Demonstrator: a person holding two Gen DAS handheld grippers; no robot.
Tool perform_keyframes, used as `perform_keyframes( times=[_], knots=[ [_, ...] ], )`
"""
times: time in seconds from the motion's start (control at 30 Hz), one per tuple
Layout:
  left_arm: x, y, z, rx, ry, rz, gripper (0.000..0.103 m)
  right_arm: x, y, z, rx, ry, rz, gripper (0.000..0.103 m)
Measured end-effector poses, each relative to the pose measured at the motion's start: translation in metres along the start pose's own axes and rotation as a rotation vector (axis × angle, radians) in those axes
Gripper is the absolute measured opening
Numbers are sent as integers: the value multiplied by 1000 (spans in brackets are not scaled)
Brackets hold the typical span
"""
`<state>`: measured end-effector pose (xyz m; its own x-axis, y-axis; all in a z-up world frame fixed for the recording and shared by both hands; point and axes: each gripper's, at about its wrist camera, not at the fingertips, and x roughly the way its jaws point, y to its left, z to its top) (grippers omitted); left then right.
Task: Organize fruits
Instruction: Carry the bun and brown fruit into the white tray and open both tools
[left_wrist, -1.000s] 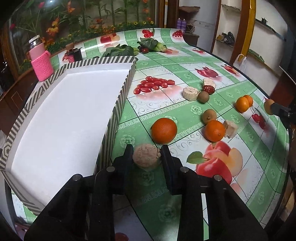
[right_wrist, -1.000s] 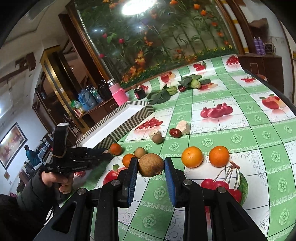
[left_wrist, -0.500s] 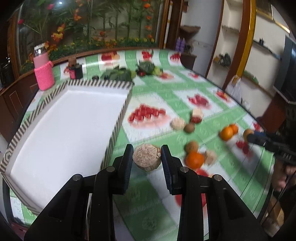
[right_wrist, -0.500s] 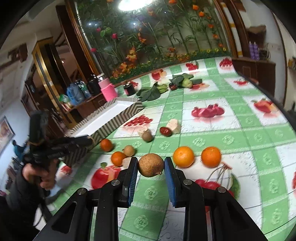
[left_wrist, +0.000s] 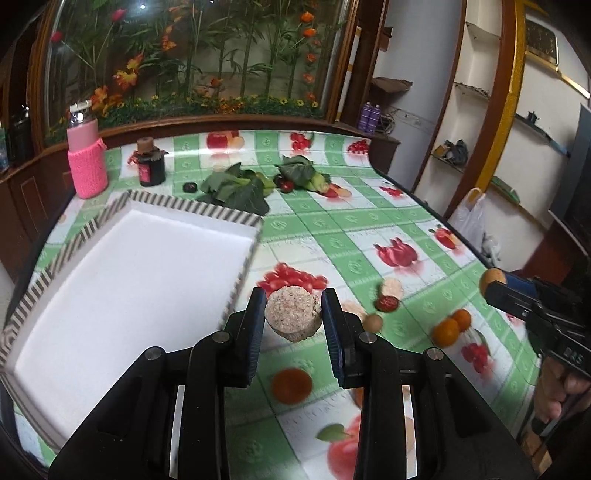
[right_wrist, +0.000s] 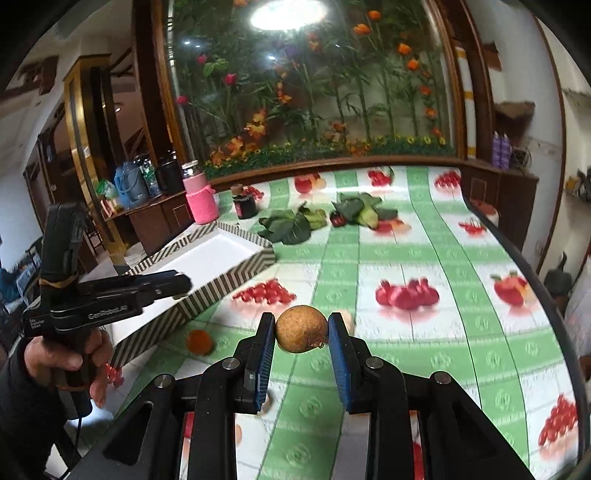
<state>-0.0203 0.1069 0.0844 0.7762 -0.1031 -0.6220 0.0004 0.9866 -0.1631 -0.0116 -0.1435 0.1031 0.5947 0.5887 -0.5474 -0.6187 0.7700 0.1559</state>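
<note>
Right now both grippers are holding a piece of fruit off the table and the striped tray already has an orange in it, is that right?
Not quite: the striped tray is empty in the left wrist view. The left gripper does hold a pale rough fruit, and the right gripper a brown round fruit.

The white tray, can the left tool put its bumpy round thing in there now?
Probably yes. The left tool grips the bumpy round piece beside the white tray, whose open top shows nothing in between.
</note>
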Motion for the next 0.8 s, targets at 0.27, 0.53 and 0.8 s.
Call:
perform_keyframes(
  times=[0.27, 0.53, 0.8],
  knots=[
    [4, 36, 9, -62, -22, 61, 30, 21, 39, 23, -126, -18, -5, 28],
    [6, 80, 8, -151, -17, 153, 30, 66, 58, 43, -94, 27, 12, 28],
    [-1, 126, 2, -243, 8, 291, 30, 108, 96, 55, -135, 34, 38, 28]
  ],
)
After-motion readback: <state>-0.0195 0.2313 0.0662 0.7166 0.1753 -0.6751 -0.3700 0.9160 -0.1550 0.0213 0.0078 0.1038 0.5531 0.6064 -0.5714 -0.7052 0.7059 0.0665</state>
